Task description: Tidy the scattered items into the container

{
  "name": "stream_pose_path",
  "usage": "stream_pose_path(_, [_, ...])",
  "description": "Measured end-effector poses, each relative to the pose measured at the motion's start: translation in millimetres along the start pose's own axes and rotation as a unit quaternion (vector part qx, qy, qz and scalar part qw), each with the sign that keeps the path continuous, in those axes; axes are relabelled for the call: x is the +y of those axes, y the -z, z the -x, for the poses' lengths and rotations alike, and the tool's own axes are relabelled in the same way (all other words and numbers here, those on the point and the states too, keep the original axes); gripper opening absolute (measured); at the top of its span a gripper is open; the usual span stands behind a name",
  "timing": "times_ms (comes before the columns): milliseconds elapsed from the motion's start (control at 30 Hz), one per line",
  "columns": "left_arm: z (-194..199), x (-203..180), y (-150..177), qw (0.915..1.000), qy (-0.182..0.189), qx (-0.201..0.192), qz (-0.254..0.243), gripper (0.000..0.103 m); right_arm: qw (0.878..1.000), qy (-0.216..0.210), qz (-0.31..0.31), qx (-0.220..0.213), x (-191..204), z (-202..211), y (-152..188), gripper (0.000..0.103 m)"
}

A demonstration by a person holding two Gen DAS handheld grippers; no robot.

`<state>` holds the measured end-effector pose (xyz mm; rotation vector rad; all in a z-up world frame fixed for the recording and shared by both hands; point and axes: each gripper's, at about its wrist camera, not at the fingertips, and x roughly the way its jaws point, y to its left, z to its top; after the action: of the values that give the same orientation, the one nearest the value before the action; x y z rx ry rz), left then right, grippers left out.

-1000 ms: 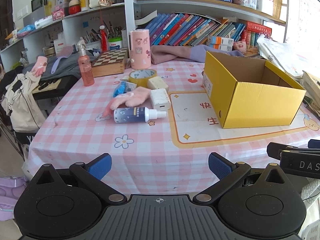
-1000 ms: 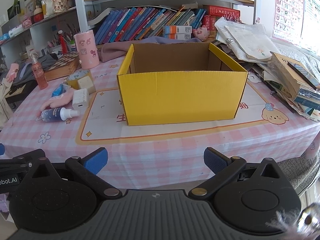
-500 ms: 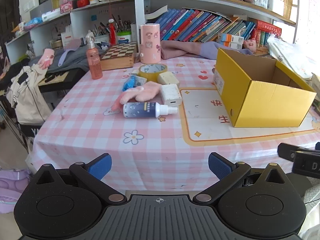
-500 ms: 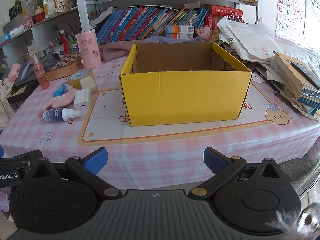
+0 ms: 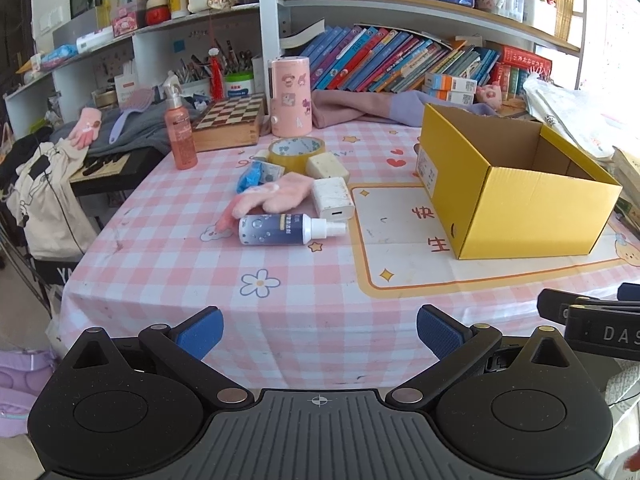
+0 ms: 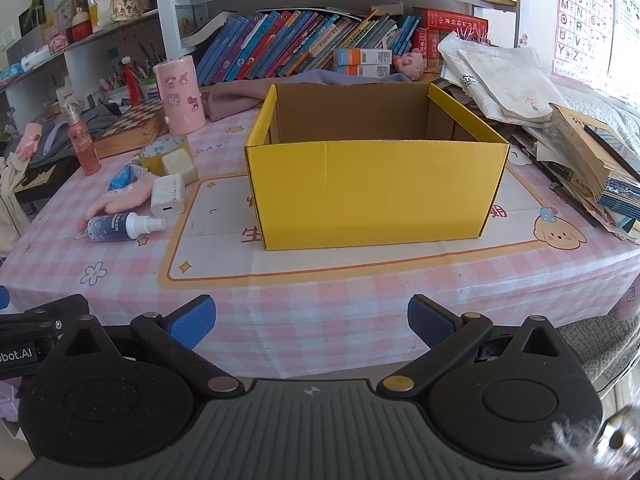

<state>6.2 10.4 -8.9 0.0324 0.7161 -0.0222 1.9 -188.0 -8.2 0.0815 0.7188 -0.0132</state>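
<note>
Clutter waits near the tabletop's left edge, yellow box [image 6: 376, 192] beside it.
Left gripper [image 5: 319, 330] and right gripper [image 6: 311, 322] are held apart, empty; the rigid, likely slippery spray bottle [image 5: 282, 230] is best pinched mid-body.

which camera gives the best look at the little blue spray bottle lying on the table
The left wrist view: the blue spray bottle lies near the picture's centre, on its side, white nozzle toward the yellow box. The right wrist view shows it smaller, far off to the left.
</note>
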Motion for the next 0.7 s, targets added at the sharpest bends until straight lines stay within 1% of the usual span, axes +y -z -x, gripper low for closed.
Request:
stream_pose_path(267, [2,7,2,1.0000,-0.001,-0.004,0.002,0.103,1.000,-0.005,0.013,0.000,11,0,-1,0.103])
stream_pose_path(467, [6,17,3,0.9999,-0.001,-0.012,0.011,0.103,1.000,-0.023,0.017,0.008,20,-1,-3,0.103])
stream_pose_path(600, [9,25,4,0.9998,-0.012,-0.017,0.005,0.103,0.999,-0.025,0.029,0.009,31,-1,-4,0.102])
stream_pose_path(700, [10,33,4,0.9996,-0.020,-0.016,0.010,0.103,0.998,-0.038,0.040,0.011,39,-2,-5,0.100])
